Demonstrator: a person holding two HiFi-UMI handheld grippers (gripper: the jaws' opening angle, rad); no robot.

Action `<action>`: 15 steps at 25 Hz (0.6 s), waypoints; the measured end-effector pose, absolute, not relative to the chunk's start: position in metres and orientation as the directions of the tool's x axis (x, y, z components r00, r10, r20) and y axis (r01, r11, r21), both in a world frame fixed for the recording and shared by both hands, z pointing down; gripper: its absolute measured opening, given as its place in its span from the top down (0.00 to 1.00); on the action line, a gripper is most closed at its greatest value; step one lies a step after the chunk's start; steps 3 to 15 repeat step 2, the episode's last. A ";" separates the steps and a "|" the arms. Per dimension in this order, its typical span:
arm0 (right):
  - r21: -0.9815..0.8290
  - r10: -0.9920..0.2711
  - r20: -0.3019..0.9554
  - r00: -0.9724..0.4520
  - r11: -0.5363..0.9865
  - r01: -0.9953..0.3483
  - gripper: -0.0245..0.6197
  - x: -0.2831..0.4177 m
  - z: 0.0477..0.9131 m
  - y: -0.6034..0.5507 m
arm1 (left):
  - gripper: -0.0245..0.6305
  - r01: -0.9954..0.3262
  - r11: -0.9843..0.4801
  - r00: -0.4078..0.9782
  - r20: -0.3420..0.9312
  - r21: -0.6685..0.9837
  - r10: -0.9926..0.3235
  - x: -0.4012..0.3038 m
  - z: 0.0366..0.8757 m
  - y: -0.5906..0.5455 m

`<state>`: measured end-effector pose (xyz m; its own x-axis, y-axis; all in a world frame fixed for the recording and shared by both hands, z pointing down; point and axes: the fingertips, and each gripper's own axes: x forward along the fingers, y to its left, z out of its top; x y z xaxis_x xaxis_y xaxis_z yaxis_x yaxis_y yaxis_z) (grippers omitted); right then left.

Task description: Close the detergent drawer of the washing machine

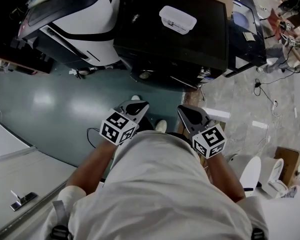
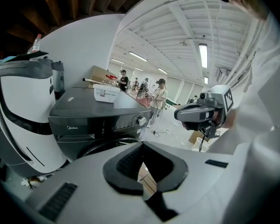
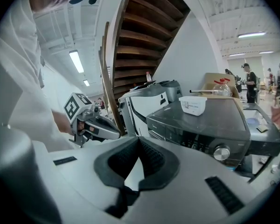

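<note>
The black washing machine (image 1: 190, 44) stands in front of me, front facing me. Its detergent drawer (image 2: 77, 125), the panel left of the knob (image 2: 141, 121), looks flush with the front; it also shows in the right gripper view (image 3: 162, 135). Both grippers hang close to my body, well short of the machine. My left gripper (image 1: 140, 105) (image 2: 141, 146) is shut with nothing in it. My right gripper (image 1: 187, 110) (image 3: 138, 139) also has its tips together and holds nothing. Each gripper shows in the other's view, the right gripper (image 2: 191, 113) and the left gripper (image 3: 113, 134).
A white plastic box (image 1: 177, 19) sits on the machine's top. A white and black appliance (image 1: 85, 19) stands left of the machine. White fixtures (image 1: 260, 171), a cardboard box (image 1: 287, 161) and cables (image 1: 262, 89) lie on the floor at right. People (image 2: 158, 94) stand far behind.
</note>
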<state>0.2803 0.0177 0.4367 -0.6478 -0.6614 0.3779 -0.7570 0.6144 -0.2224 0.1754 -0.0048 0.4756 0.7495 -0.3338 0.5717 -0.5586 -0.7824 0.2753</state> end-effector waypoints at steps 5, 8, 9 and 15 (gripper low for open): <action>-0.226 -0.662 0.378 -0.647 0.612 -0.758 0.95 0.281 0.439 0.017 | 0.97 -0.559 -0.779 0.751 0.571 0.284 -0.331 0.177 0.477 -0.006; -0.226 -0.662 0.378 -0.647 0.612 -0.758 0.95 0.281 0.439 0.017 | 0.97 -0.559 -0.779 0.751 0.571 0.284 -0.331 0.177 0.477 -0.006; -0.226 -0.662 0.378 -0.647 0.612 -0.758 0.95 0.281 0.439 0.017 | 0.97 -0.559 -0.779 0.751 0.571 0.284 -0.331 0.177 0.477 -0.006; -0.226 -0.662 0.378 -0.647 0.612 -0.758 0.95 0.281 0.439 0.017 | 0.97 -0.559 -0.779 0.751 0.571 0.284 -0.331 0.177 0.477 -0.006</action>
